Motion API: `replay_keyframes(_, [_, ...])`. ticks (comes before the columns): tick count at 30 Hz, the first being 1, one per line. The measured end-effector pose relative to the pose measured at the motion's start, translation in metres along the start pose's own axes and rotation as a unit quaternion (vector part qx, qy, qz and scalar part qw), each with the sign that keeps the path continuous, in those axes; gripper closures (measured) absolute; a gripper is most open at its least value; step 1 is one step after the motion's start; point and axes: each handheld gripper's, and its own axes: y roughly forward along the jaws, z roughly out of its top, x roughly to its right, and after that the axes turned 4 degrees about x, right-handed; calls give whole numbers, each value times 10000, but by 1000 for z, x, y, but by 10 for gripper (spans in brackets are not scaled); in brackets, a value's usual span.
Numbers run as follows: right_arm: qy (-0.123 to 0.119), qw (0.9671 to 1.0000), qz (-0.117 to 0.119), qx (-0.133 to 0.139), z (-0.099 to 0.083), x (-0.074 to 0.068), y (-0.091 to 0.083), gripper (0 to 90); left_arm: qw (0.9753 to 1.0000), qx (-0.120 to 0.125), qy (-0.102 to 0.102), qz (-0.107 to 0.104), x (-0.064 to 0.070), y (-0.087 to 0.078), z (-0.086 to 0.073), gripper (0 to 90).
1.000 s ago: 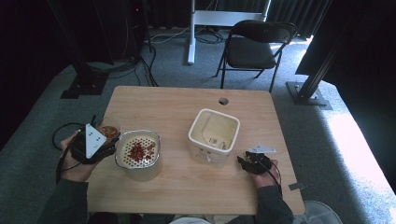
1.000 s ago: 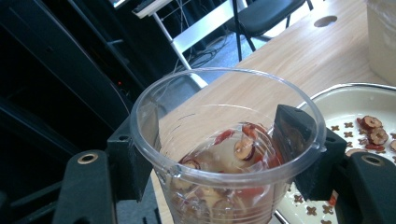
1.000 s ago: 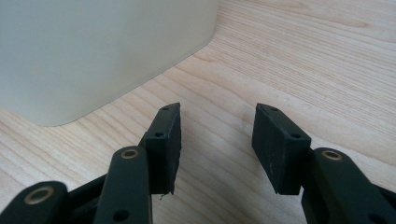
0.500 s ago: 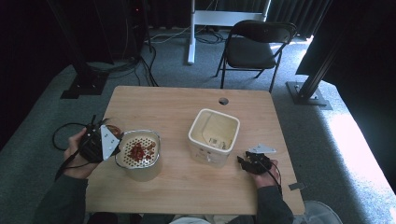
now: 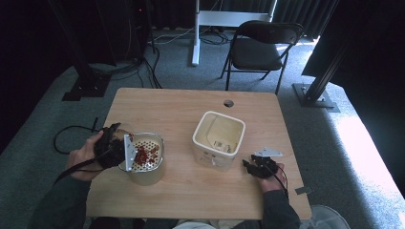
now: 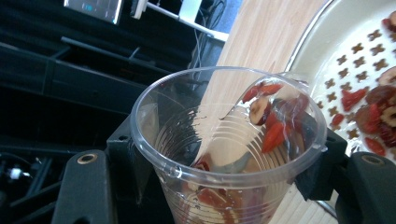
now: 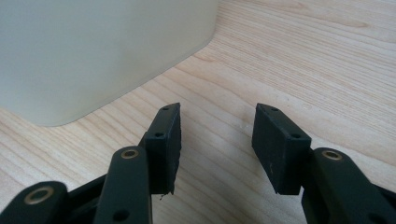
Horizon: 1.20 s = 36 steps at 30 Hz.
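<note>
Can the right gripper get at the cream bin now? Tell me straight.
Probably yes. The right gripper rests open on the table right beside the cream bin, with bare wood between them.

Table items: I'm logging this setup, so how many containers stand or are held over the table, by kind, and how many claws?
Clear plastic cup: 1, held by the left claw
Perforated metal strainer basket: 1
Cream square bin: 1
Claws: 2, counting the right claw, which is open
Total: 5
</note>
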Motion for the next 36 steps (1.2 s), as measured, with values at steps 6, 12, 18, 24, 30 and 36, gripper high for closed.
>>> replay_keyframes(6, [0,10000,1,3,0,0,0,515,9980,-131,619,6,7,4,6,333])
replay_keyframes(12, [-2,10000,5,4,0,0,0,515,9945,-212,1022,60,10,4,8,333])
replay_keyframes(18, [-1,10000,2,7,0,0,0,515,9904,-241,1357,59,16,3,12,333])
replay_keyframes(24, [-2,10000,4,8,0,0,0,515,9865,-336,1597,137,18,5,13,334])
replay_keyframes(30, [1,10000,2,8,0,0,0,515,9853,-318,1666,204,17,3,14,335])
replay_keyframes(36, [1,10000,-1,8,0,0,0,515,9835,-411,1739,289,15,5,12,337])
